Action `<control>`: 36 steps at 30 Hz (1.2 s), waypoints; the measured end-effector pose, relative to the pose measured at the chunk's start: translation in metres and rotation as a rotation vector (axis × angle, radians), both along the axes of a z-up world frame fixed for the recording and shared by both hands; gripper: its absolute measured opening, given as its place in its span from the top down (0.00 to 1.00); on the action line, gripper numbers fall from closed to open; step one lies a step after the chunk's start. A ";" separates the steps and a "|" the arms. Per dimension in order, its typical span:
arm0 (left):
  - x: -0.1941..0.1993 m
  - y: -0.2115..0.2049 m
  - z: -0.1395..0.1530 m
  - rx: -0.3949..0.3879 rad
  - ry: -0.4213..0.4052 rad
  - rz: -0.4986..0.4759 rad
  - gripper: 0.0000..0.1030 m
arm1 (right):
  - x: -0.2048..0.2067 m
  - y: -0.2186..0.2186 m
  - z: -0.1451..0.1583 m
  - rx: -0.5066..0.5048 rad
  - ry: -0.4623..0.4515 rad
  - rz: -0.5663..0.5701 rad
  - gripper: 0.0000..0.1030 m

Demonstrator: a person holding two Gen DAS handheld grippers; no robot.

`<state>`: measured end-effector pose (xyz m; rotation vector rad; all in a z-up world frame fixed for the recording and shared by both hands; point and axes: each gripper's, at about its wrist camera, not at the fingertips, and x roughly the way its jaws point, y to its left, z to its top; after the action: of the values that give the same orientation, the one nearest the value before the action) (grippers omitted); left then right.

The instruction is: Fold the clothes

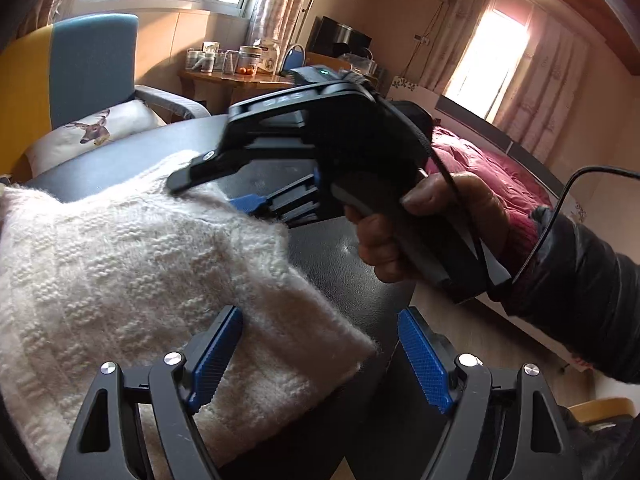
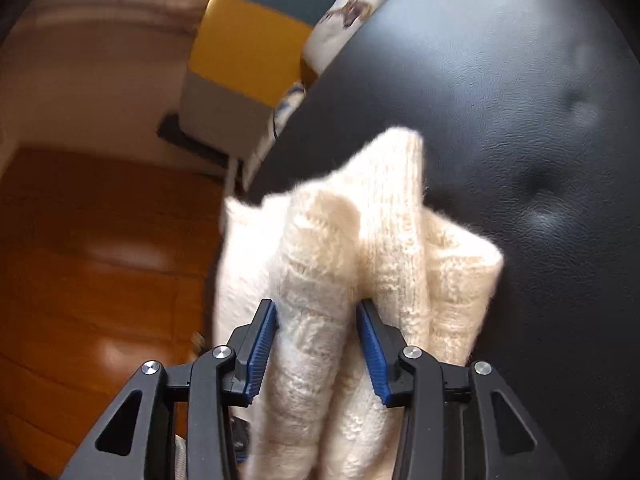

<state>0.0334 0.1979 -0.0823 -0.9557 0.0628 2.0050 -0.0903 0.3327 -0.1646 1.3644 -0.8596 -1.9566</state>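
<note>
Cream-white fuzzy knitted garment (image 1: 132, 264) lies bunched on a black leather-look padded surface (image 1: 352, 264), with part of it hanging over the edge toward the orange-brown wooden floor (image 2: 100, 264) in the right wrist view.

Left gripper (image 1: 320, 360): black frame, blue ribbed pads, fingers spread wide. One pad (image 1: 214, 356) rests over the near edge of the knit; the other pad sits over bare black surface. Nothing is pinched between them.

Right gripper (image 2: 316, 348): fingers closed onto a thick gathered fold of the same knit, blue pads (image 2: 262, 350) pressing it from both sides. Cloth fills the gap completely. In the left wrist view the right gripper (image 1: 212, 192) comes in from the right side, its tips at the far edge of the knit, held by a person's hand (image 1: 432, 232) in a dark puffy sleeve (image 1: 580, 296); a black cable (image 1: 576, 184) loops past the wrist.

Background, left wrist view: blue and yellow armchair (image 1: 80, 68) with a deer-print cushion (image 1: 96, 130) just behind the surface, a wooden side table (image 1: 236, 80) crowded with jars, a bed with a dark red cover (image 1: 480, 164), and curtained windows.
</note>
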 end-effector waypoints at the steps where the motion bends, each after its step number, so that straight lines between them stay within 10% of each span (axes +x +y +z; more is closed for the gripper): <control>1: 0.001 0.001 -0.001 -0.004 0.000 -0.004 0.22 | -0.001 -0.008 0.003 0.060 0.018 0.039 0.67; 6: 0.011 0.009 0.002 -0.004 0.037 -0.045 0.22 | 0.004 -0.043 0.054 0.392 0.155 0.137 0.89; 9: 0.021 0.015 0.007 -0.002 0.079 -0.074 0.22 | 0.021 -0.045 0.097 0.405 0.296 0.139 0.90; 13: 0.020 0.029 -0.007 -0.017 0.032 -0.109 0.22 | 0.029 -0.021 0.060 0.491 0.206 0.124 0.90; 19: 0.033 0.049 -0.014 -0.086 0.065 -0.181 0.18 | 0.031 0.028 0.004 0.179 0.063 0.001 0.91; 23: 0.025 0.030 0.017 0.027 0.064 -0.111 0.18 | 0.030 0.040 -0.011 0.040 0.025 -0.019 0.91; 28: 0.006 0.022 0.039 0.117 0.061 -0.014 0.18 | 0.032 0.038 -0.010 0.004 0.016 -0.018 0.90; 36: -0.018 0.088 -0.002 -0.046 -0.010 -0.216 0.17 | 0.018 0.030 -0.011 -0.014 -0.005 0.028 0.90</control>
<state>0.0152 0.2856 -0.0842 -0.9469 0.1993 1.8068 -0.0724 0.3631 -0.1754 1.3668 -0.8511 -1.9227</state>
